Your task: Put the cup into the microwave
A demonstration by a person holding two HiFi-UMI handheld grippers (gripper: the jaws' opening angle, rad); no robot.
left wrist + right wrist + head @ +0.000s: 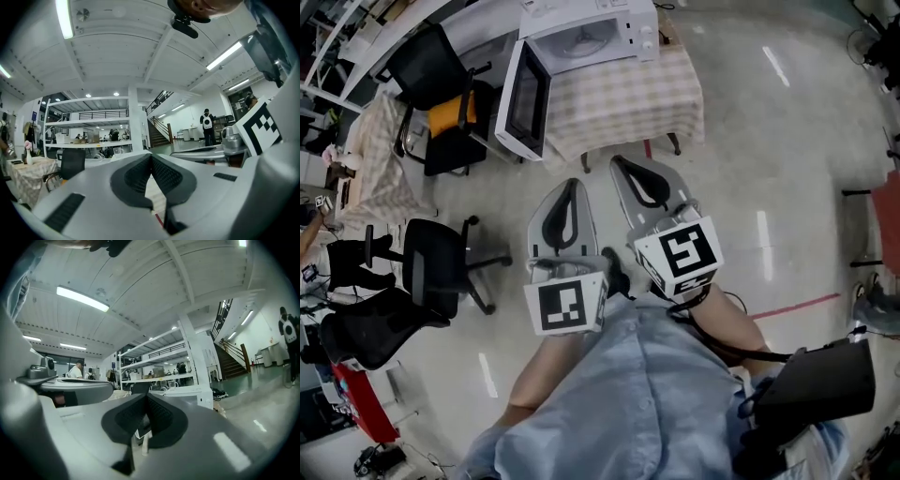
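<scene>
Head view: my 2 grippers, left [572, 184] and right [617, 162], point at the microwave [591, 37] on its table [628, 103], well apart from it. Its door [525, 98] is swung open. Both pairs of jaws are closed tip to tip on nothing. A clear cup [115, 151] seems to stand atop the microwave. If I arrive with the jaws closed, I could topple it or clip the door.
</scene>
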